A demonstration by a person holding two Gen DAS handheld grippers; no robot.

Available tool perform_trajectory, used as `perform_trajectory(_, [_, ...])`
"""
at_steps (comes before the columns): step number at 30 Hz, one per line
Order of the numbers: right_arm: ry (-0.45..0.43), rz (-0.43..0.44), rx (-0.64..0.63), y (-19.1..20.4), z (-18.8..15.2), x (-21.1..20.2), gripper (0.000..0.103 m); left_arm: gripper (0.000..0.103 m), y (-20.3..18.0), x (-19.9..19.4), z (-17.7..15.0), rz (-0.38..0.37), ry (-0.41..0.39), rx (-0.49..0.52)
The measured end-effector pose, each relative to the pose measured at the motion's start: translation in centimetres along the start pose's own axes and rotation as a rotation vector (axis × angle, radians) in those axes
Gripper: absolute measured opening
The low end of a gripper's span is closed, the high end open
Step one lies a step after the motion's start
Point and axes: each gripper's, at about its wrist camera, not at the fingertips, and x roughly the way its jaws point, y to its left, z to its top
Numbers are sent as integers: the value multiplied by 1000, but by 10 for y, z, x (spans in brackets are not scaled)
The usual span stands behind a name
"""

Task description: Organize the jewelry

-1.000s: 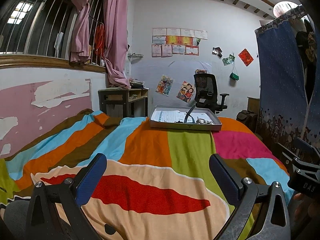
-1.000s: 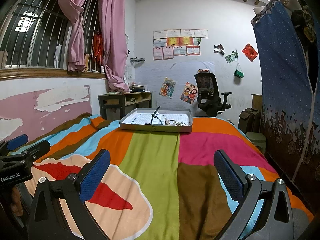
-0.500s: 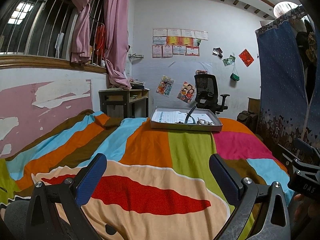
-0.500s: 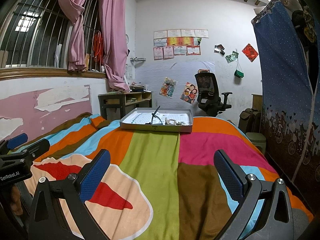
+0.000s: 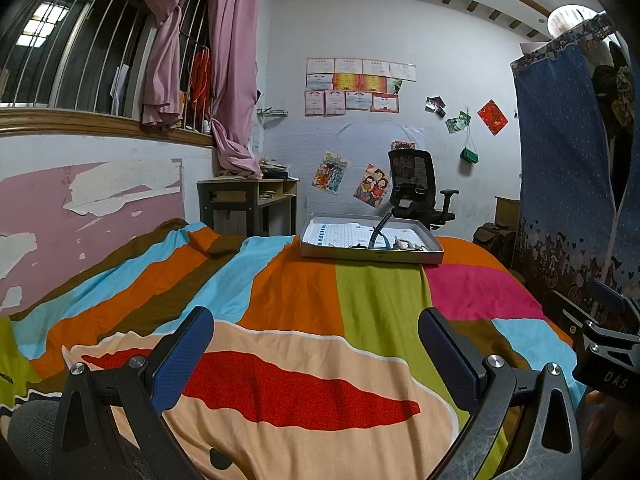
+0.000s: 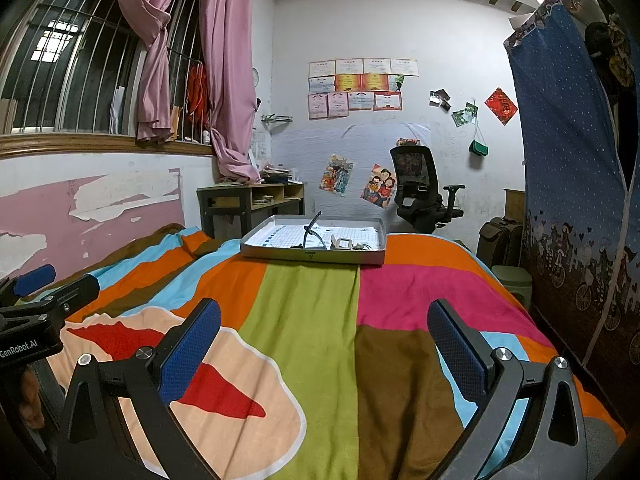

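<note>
Nothing shifting since earlier: left gripper and right gripper hovering wide open, empty; jewelry sitting jumbled in tray, frame centre.

Room evenly lit, moderately bright, both views. Source: ceiling lamp at upper right, blown out to white glare. Window mostly dark, small bright patch only. Shadows soft; faint ones across bedspread. Strong fisheye: window bars and ceiling line bow, black vignette in corners. Focus sharp near to mid range; small items in tray too fine to resolve. No motion blur.
</note>
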Motion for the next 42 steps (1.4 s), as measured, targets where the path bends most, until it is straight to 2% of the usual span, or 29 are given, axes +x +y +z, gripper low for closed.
perform_trajectory(42, [0,3,-6,-3,1,1,102,103,2,0,-1,0,-1,-5])
